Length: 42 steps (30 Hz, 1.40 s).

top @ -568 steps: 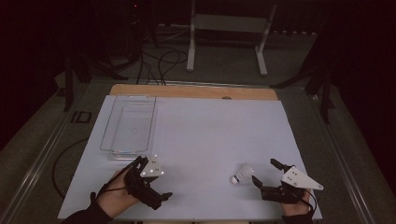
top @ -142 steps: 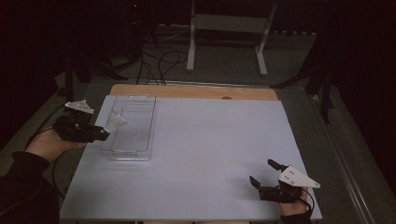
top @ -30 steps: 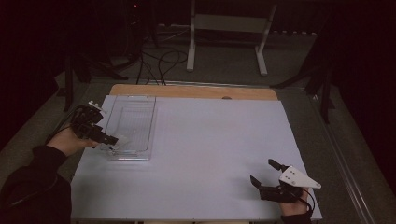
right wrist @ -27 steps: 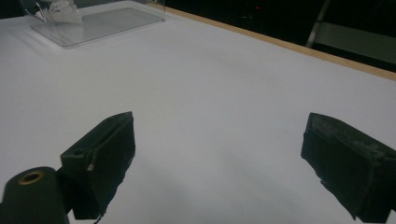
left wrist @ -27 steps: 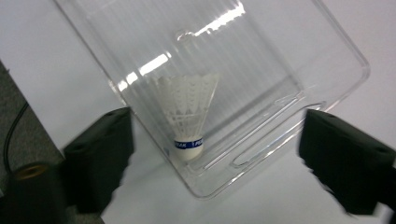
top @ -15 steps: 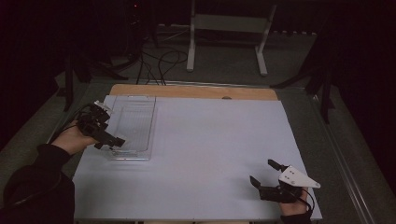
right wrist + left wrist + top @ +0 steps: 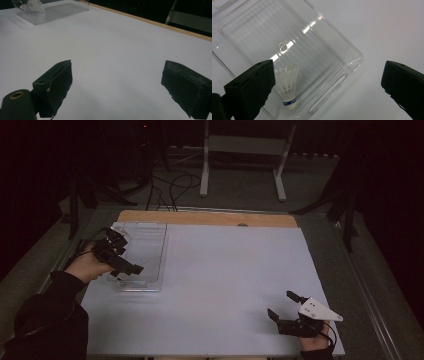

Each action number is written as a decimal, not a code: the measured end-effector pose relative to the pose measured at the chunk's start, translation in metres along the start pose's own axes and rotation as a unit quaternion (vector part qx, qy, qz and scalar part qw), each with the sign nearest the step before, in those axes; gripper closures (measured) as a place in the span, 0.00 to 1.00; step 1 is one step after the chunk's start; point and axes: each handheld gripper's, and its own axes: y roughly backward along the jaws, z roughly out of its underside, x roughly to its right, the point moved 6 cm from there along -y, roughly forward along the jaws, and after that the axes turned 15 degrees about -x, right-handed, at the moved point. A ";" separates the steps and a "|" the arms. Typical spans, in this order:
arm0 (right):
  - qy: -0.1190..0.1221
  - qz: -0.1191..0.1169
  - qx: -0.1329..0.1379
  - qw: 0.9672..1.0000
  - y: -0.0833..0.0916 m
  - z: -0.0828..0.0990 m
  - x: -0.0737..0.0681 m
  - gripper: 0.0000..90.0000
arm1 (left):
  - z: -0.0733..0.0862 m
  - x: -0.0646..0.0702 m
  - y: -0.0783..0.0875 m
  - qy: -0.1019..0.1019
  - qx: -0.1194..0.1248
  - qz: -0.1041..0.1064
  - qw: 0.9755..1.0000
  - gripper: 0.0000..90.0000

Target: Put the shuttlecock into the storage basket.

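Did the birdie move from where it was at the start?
Yes. The birdie went from the table's near right, by the right gripper, into the clear tray at far left.

Bare table [image 7: 225, 285] beyond clear tray [image 7: 145, 255]

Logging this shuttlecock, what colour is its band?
Blue, around the shuttlecock base; clearest in the left gripper view.

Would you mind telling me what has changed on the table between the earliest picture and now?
The shuttlecock left the table's near right and now lies in the clear tray, released. The left gripper, which carried it, moved from the near edge to the tray and is open. The right gripper stayed at the near right, open; the tray kept its place.
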 end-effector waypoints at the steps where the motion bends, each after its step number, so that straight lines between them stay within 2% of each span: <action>1: 0.000 0.000 0.000 1.000 0.000 0.000 0.000 0.11 | -0.001 0.001 0.000 0.000 0.002 0.000 1.000 0.00; 15: 0.002 -0.001 -0.002 1.000 -0.001 0.000 -0.001 0.11 | -0.018 0.016 -0.002 -0.020 0.018 0.000 1.000 0.00; 18: 0.002 -0.001 -0.002 1.000 0.000 0.000 -0.001 0.11 | -0.024 0.022 -0.004 -0.034 0.022 -0.002 0.999 0.00; 28: 0.003 -0.002 -0.002 1.000 0.000 0.000 -0.001 0.11 | -0.039 0.037 -0.007 -0.056 0.039 -0.002 0.998 0.00; 30: 0.003 -0.002 -0.002 1.000 0.000 0.000 -0.001 0.11 | -0.042 0.041 -0.008 -0.061 0.041 0.008 0.997 0.00; 40: 0.003 -0.002 -0.003 1.000 0.000 0.000 -0.001 0.11 | -0.053 0.057 -0.015 -0.082 0.041 0.019 0.996 0.00; 42: 0.003 -0.002 -0.002 1.000 0.000 0.000 -0.001 0.11 | -0.056 0.058 -0.016 -0.082 0.044 0.011 0.996 0.00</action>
